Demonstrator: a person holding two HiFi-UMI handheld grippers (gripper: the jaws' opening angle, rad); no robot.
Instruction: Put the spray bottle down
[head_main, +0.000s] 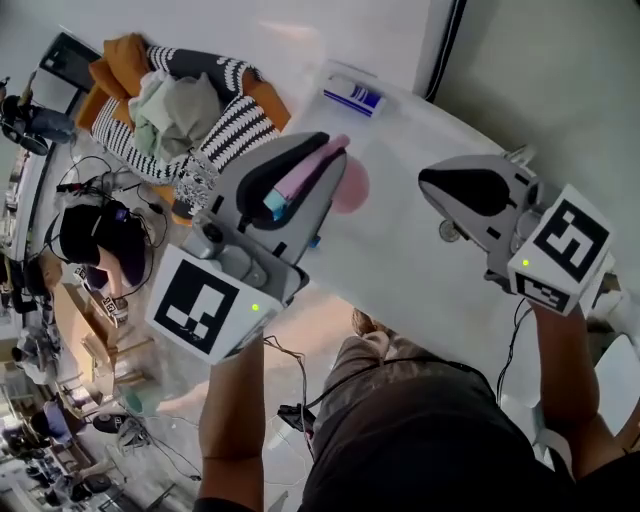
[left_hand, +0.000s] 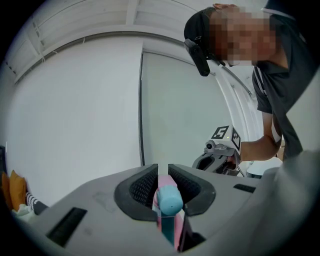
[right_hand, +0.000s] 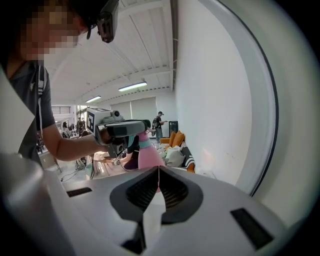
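Between the fingers of the left gripper (head_main: 335, 152), closed on it, the bottle (left_hand: 167, 200) hangs above the white surface (head_main: 400, 250). The right gripper (right_hand: 159, 175) is closed, empty. If released this high, the bottle may topple.

Wall (left_hand: 75, 130): white, plain, far | Table (head_main: 400, 265): white, right | Sofa (right_hand: 187, 156): far left, orange cushions (head_main: 118, 58), striped throw (head_main: 235, 120) | Strip lights (right_hand: 132, 86): lit, ceiling | Cables (head_main: 100, 175): left floor

A smooth white counter (head_main: 410, 270) runs diagonally across the head view, seen from above. A small white packet with blue print (head_main: 353, 96) lies flat near its far edge, close to the wall.
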